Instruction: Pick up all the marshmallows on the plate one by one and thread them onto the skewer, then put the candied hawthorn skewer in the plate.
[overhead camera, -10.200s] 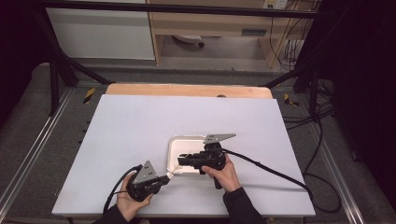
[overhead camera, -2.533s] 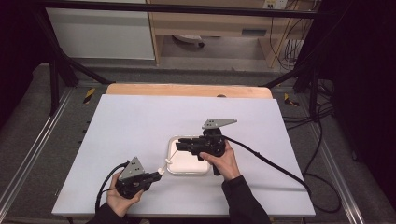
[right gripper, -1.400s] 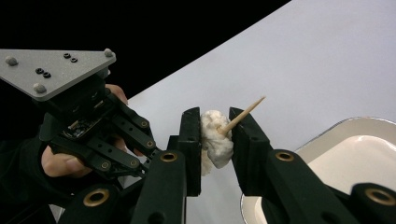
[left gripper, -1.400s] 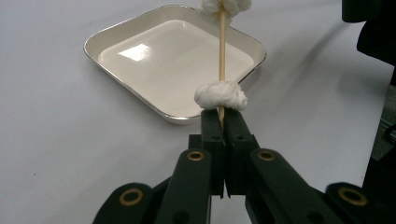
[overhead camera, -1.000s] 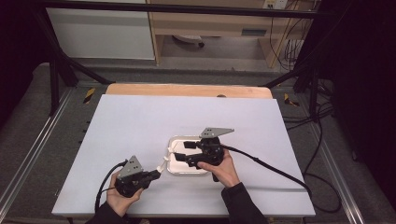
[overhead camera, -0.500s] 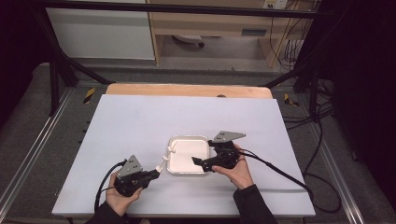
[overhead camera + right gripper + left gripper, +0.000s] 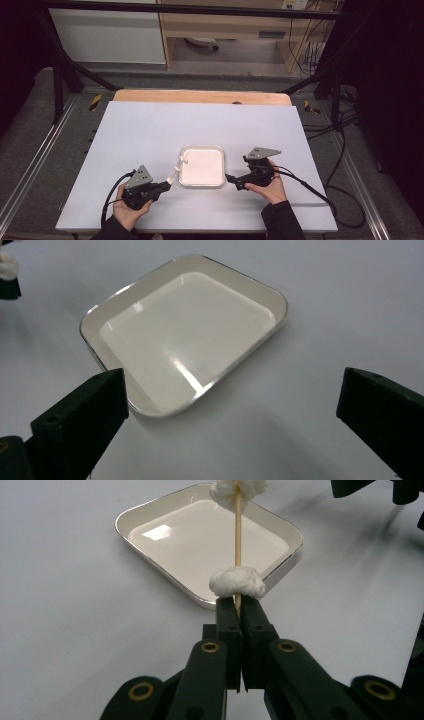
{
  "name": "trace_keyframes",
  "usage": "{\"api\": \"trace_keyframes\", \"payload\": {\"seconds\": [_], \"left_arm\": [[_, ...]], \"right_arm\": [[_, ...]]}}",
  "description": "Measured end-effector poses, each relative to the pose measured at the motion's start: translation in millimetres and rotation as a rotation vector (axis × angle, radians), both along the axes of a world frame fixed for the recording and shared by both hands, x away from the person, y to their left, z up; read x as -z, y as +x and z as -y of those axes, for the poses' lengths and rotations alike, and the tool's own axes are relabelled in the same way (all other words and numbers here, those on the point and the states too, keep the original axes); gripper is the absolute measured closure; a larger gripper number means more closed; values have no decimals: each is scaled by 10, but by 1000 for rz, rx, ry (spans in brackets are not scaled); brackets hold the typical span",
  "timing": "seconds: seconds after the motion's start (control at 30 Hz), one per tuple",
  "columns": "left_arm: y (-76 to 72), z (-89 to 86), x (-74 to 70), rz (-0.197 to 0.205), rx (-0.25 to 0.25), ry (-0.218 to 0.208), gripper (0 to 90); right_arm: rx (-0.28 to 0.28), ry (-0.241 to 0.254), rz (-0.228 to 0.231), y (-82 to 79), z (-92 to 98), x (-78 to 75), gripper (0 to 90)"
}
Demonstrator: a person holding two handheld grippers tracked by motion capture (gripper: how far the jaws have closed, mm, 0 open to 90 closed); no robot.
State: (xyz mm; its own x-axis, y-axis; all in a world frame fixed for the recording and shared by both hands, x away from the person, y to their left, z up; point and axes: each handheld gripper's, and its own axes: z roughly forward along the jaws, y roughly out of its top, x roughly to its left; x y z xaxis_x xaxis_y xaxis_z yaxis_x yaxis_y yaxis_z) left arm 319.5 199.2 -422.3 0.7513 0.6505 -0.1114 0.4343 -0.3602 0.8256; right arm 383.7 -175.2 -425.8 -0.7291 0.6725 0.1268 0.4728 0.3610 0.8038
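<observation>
One table [image 7: 150, 130], pale lavender-white top, a wooden strip along its far edge. One tray [image 7: 202, 167] on it: square, cream-white, rounded corners, thin metallic rim, shallow. It sits near the middle of the near half of the table, between the two grippers. Tray interior bare and glossy, with a light reflection on the floor in both gripper views.

Two grippers, one per hand. Left gripper [image 7: 165, 185] lies low at the near left, just off the tray's left edge, jaws pointing toward the tray. In the left gripper view its jaws are pressed together on the near end of one thin wooden skewer [image 7: 238, 540]. Left hand [image 7: 129, 209] wraps the body from below.

The skewer runs from the jaws up and over the tray's left rim. Two white fluffy lumps on it, counted: one lump [image 7: 237, 582] right against the jaw tips, a second lump [image 7: 238, 489] at the far end, partly cut by the top edge of that view. In the high view the far lump sits above the tray's left rim.

Right gripper [image 7: 231, 178] sits just beside the tray's right edge, tips toward it. In the right gripper view its two jaws stand wide apart with nothing between them, the tray [image 7: 185, 330] straight ahead. Right hand [image 7: 267, 186] holds it; dark sleeve behind.

One cable trails from each gripper.
</observation>
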Motion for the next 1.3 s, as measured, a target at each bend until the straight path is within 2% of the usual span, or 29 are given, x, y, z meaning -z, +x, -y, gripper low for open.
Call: {"api": "trace_keyframes", "payload": {"seconds": [0.33,0.5,0.67,0.97,1.3], "left_arm": [[77,41,-46,-31,-10,27,883],[126,46,-88,-36,-27,31,883],[185,95,-131,-40,-29,37,883],[326,237,-174,-59,-37,46,883],[486,416,-216,-81,-52,70,883]], "right_arm": [[25,-17,3,-109,378,143,7],[39,-33,4,-161,517,185,7],[57,-27,6,-193,615,197,8],[61,-53,-7,-213,666,253,9],[71,-40,-10,-236,720,263,9]]}}
